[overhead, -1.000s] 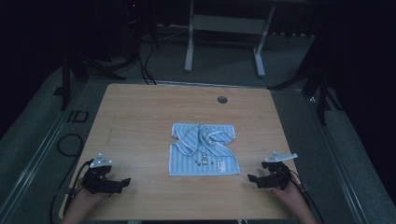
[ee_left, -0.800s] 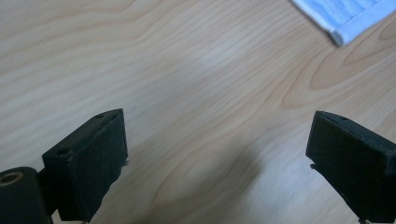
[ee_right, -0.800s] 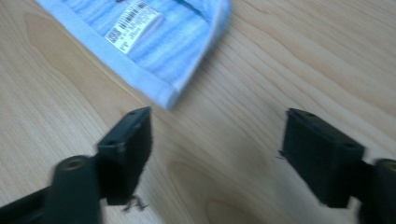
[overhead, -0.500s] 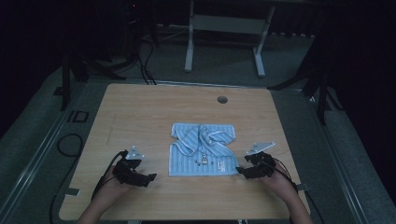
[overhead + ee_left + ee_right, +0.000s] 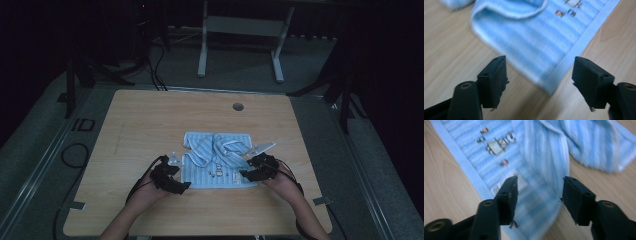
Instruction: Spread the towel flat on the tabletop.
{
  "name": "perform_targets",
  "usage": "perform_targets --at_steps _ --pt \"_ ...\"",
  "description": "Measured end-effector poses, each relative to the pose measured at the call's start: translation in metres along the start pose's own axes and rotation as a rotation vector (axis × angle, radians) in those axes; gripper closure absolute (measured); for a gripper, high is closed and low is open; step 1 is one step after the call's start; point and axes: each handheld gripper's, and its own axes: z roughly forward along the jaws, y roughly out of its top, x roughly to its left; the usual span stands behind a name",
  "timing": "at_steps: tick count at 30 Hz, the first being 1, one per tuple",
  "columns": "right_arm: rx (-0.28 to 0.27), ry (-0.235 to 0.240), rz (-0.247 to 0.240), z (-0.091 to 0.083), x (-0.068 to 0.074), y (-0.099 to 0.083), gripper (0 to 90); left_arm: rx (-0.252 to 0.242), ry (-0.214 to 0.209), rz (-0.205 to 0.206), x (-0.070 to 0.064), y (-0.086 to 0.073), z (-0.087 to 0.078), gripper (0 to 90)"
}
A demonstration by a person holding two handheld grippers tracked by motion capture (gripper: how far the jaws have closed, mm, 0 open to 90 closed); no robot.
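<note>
Two grippers had closed in on a light-blue striped garment (image 5: 217, 160) that lay on the wooden table (image 5: 150, 115), slightly toward the person's side of its middle. Its upper part was rumpled and folded over itself, while its near hem lay flat with a small printed motif (image 5: 497, 145) just above it.

At about 8 o'clock from the garment, the left gripper (image 5: 181, 186) sat low at the near left corner of the cloth. Seen along its own jaws, they stood wide apart with nothing between the pads; the pale hem corner (image 5: 549, 86) lay on the table in the gap, apparently untouched.

At about 4 o'clock, the right gripper (image 5: 246, 175) hovered over the near right corner. Its jaws were likewise spread, holding nothing, with the striped fabric and a small white label (image 5: 520, 178) lying beneath and between them. Whether either pad touched the cloth could not be told, since that view was blurred.

A round hole (image 5: 238, 106) pierced the tabletop at 12 o'clock, well apart from the garment.
</note>
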Motion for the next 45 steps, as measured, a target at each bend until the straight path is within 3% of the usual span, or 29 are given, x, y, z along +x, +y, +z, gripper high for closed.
perform_targets --at_steps 4,8,11,16,20,23,25,27,29,33,40,45 --pt "-0.016 0.015 -0.019 0.010 0.005 0.014 50.0 0.018 -0.001 0.029 -0.006 0.016 0.014 29.8" --pt "-0.023 0.002 -0.046 0.019 0.011 0.029 51.3 -0.017 0.005 0.010 -0.006 0.030 0.024 30.0" --pt "-0.032 -0.004 -0.049 0.021 0.011 0.041 51.3 -0.049 -0.002 -0.039 -0.002 0.038 0.031 33.0" --pt "-0.027 -0.002 -0.058 0.028 0.011 0.059 52.4 -0.029 0.037 -0.025 -0.002 0.052 0.043 33.3" --pt "-0.003 -0.006 -0.051 0.039 0.010 0.067 58.0 -0.065 0.037 -0.048 -0.001 0.060 0.047 40.3" --pt "0.011 -0.021 -0.047 0.045 0.008 0.068 72.0 -0.047 0.055 -0.032 -0.001 0.062 0.051 49.1" --pt "0.017 -0.029 -0.050 0.045 0.009 0.067 81.0 -0.036 0.067 -0.020 -0.001 0.063 0.052 58.9" --pt "0.017 -0.036 -0.060 0.044 0.010 0.066 85.8 -0.025 0.069 -0.006 -0.001 0.064 0.051 74.7" --pt "0.007 -0.048 -0.072 0.039 0.012 0.065 86.9 -0.033 0.078 -0.006 -0.003 0.063 0.048 83.5" --pt "-0.030 -0.062 -0.082 0.023 0.014 0.060 87.3 -0.062 0.100 0.003 -0.007 0.060 0.035 86.8" --pt "-0.087 -0.079 -0.088 -0.012 0.016 0.037 87.5 -0.128 0.055 0.050 -0.017 0.049 -0.002 87.4" --pt "-0.112 -0.099 -0.088 -0.032 0.012 0.019 87.6 -0.188 0.043 0.042 -0.022 0.038 -0.032 87.4"
